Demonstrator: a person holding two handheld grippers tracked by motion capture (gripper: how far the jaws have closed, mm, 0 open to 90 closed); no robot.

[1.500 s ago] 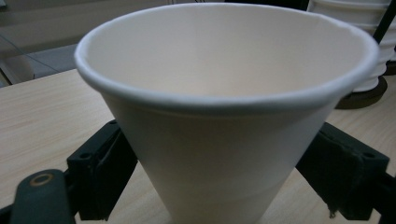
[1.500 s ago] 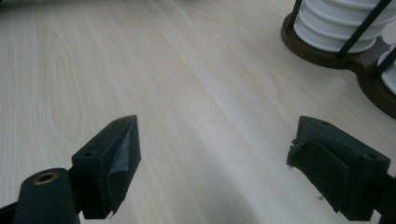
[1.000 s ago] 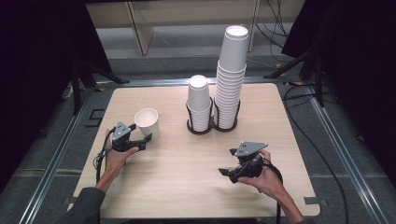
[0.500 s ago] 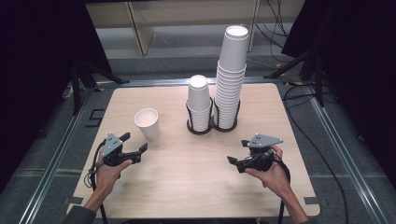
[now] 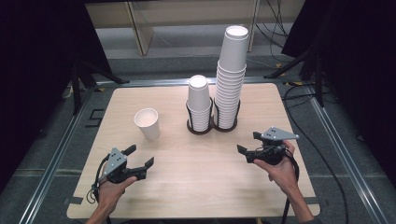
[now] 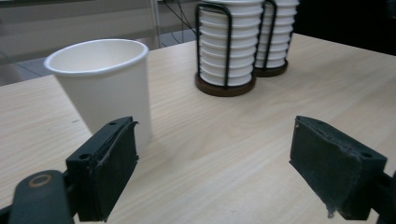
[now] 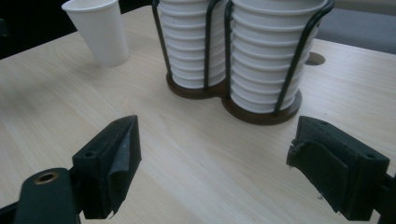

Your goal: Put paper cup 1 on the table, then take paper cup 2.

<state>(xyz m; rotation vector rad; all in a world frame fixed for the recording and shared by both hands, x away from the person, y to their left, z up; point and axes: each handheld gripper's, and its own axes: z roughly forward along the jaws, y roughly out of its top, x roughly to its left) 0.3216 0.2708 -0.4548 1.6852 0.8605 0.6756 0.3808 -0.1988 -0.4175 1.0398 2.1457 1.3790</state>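
White paper cup [image 5: 147, 123] upright on worktop [image 5: 201, 186], left of cup rack [image 5: 212, 126] | left gripper [image 5: 137, 163] backed away since a second ago, jaws spread, empty | right gripper [image 5: 245, 151] likewise spread, empty, pulled back | cup looks placed, released.

White paper cup [image 5: 147, 123]; white cup stacks [image 5: 229, 79]; black wire rack [image 5: 212, 122], brown base; light wood-grain table [image 5: 196, 177]; black tongs [image 5: 134, 163].

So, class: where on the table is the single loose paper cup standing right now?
In the high view the loose paper cup stands upright on the table's left half, left of the shorter cup stack and beyond the left gripper.
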